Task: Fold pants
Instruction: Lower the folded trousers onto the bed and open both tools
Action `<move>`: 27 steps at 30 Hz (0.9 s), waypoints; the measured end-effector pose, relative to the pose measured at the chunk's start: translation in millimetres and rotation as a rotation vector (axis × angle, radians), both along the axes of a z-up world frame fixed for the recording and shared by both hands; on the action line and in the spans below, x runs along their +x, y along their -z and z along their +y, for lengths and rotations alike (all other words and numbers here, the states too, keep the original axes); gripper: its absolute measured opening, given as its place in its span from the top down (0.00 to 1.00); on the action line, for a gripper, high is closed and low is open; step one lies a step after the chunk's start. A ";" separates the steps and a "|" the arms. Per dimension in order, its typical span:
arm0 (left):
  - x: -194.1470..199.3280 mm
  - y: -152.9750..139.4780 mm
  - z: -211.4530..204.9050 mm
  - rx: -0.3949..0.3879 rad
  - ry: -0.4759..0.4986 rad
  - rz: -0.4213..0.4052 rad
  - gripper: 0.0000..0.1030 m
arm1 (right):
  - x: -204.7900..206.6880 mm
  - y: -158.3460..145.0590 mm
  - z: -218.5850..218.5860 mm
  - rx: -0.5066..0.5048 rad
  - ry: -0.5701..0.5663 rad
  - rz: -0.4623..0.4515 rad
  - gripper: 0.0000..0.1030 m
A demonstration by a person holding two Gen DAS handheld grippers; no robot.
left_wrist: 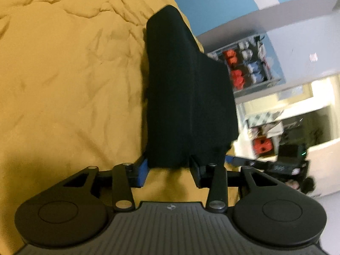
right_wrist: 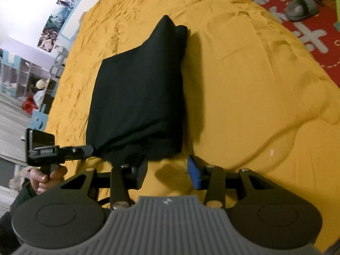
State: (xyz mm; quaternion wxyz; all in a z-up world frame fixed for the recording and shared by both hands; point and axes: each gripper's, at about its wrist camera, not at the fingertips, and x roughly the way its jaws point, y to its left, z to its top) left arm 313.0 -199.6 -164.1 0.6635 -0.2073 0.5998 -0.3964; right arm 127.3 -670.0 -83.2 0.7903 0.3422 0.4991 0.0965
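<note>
Black pants (left_wrist: 187,89) folded into a long narrow stack, lying on a bed under a rumpled mustard-yellow cover (left_wrist: 70,80). Near end of the stack just ahead of both pairs of tongs; far end tapering toward the bed's edge. Fabric so dark that seams, waistband and layers cannot be told apart; how many folds, cannot tell.

Left tongs (left_wrist: 170,170) about half open, fingers standing either side of the stack's near end, cloth edge reaching into the gap. Pads pressing or not: hard to make out, no clear pinch seen. Right tongs (right_wrist: 167,170) likewise about half open, bare yellow cover between the fingers, near hem of the pants (right_wrist: 138,97) just beyond the fingertips, left finger partly overlapped by a hanging corner of cloth. Nothing gripped.

In the right wrist view, left tongs seen from the side at the stack's near corner, with a hand (right_wrist: 47,178) on the handle, sleeve cut off by the frame.

Blurred beyond the bed: shelf unit (left_wrist: 248,68) with compartments holding red and blue-white items, too smeared to name. Red floor mat (right_wrist: 297,14) with white lettering, a grey slipper (right_wrist: 301,6) on it.
</note>
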 end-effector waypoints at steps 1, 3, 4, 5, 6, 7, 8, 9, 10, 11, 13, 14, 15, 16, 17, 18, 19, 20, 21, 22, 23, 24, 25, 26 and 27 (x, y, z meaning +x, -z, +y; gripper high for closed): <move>-3.6 -4.0 2.4 0.020 0.011 -0.012 0.58 | -4.5 -6.3 6.7 -0.028 0.003 -0.002 0.62; -8.2 -14.8 7.4 0.049 0.026 -0.024 0.59 | -12.9 -18.4 21.9 -0.098 0.015 -0.001 0.62; -10.2 -22.4 9.2 0.057 0.023 -0.036 0.59 | -18.6 -24.6 29.5 -0.145 0.016 -0.004 0.61; -11.9 -30.4 10.0 0.067 0.019 -0.054 0.58 | -22.5 -31.2 39.7 -0.189 0.018 -0.007 0.60; -14.9 -40.4 9.2 0.085 0.017 -0.084 0.58 | -27.1 -38.8 51.7 -0.241 0.023 -0.012 0.59; -18.2 -51.5 7.1 0.119 0.017 -0.119 0.53 | -32.6 -46.7 63.6 -0.295 0.036 -0.023 0.51; -22.3 -61.9 -0.9 0.163 0.017 -0.157 0.50 | -38.7 -53.0 71.5 -0.331 0.051 -0.037 0.45; -26.4 -72.0 -4.9 0.206 0.017 -0.199 0.42 | -42.1 -61.0 83.4 -0.365 0.076 -0.058 0.32; -32.4 -79.3 -2.6 0.243 0.011 -0.240 0.38 | -45.0 -69.1 95.4 -0.391 0.102 -0.080 0.25; -38.3 -89.4 -9.1 0.284 0.000 -0.290 0.37 | -47.2 -75.5 103.0 -0.412 0.129 -0.100 0.22; -51.4 -105.0 -19.0 0.352 -0.017 -0.369 0.30 | -48.8 -87.8 126.2 -0.475 0.194 -0.123 0.21; -58.0 -110.0 -21.2 0.380 -0.025 -0.401 0.30 | -49.5 -92.7 137.9 -0.516 0.221 -0.129 0.21; -64.2 -115.2 -22.4 0.400 -0.037 -0.431 0.28 | -51.3 -97.8 152.0 -0.569 0.248 -0.135 0.21; -70.5 -119.8 -23.5 0.408 -0.047 -0.456 0.25 | -47.8 -101.6 164.7 -0.616 0.262 -0.140 0.20; -76.9 -125.7 -23.3 0.406 -0.062 -0.476 0.24 | -49.0 -104.6 178.7 -0.673 0.280 -0.145 0.20; -81.3 -129.3 -23.4 0.402 -0.075 -0.485 0.22 | -45.9 -106.4 190.4 -0.718 0.303 -0.137 0.20; -84.7 -131.7 -19.6 0.395 -0.091 -0.493 0.20 | -45.9 -107.1 201.5 -0.767 0.334 -0.114 0.20; -89.6 -135.2 -18.7 0.386 -0.109 -0.504 0.19 | -45.7 -106.5 210.1 -0.800 0.358 -0.085 0.20; -92.9 -137.3 -18.9 0.383 -0.118 -0.515 0.19 | -46.0 -106.2 216.2 -0.815 0.374 -0.061 0.20; -95.5 -139.3 -21.0 0.387 -0.125 -0.528 0.19 | -46.6 -104.5 220.9 -0.816 0.389 -0.049 0.20; -99.6 -140.7 -21.7 0.396 -0.128 -0.540 0.19 | -49.2 -104.3 224.2 -0.806 0.400 -0.052 0.20; -101.2 -141.6 -22.7 0.403 -0.127 -0.547 0.19 | -52.4 -103.9 226.7 -0.794 0.405 -0.057 0.20; -104.4 -141.6 -23.2 0.406 -0.123 -0.551 0.17 | -54.1 -103.0 229.1 -0.786 0.411 -0.060 0.20; -108.0 -141.6 -23.5 0.409 -0.118 -0.554 0.17 | -55.9 -104.0 231.6 -0.784 0.419 -0.059 0.20; -111.9 -142.2 -23.4 0.410 -0.115 -0.557 0.16 | -57.4 -105.2 233.8 -0.784 0.424 -0.056 0.20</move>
